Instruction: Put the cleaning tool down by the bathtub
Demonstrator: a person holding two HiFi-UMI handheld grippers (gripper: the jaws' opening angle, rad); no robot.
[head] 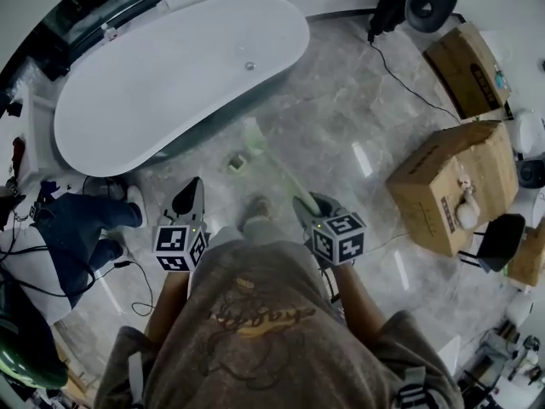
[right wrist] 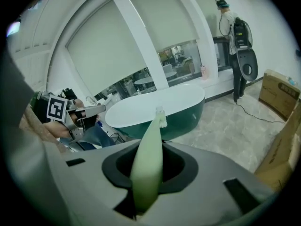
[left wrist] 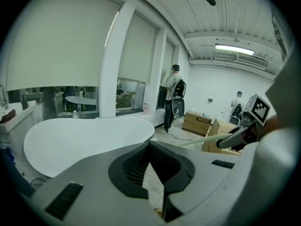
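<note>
Hanging over the floor point(head: 341, 118), the green cleaning tool point(head: 274, 162) is pointing its bristles toward the bathtub point(head: 170, 75), clear of it. Right gripper point(head: 308, 204) is clamping its handle. Left gripper point(head: 189, 196) is travelling alongside, jaws together, empty.

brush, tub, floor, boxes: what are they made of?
Brush: probably plastic, with a smooth, matte pale-green handle and a white bristle tuft at the tip.
Tub: acrylic or ceramic, can't tell which; smooth white inside, dark green shell.
Floor: polished marble-look tile, grey veining, light glare.
Boxes: matte brown cardboard.
</note>
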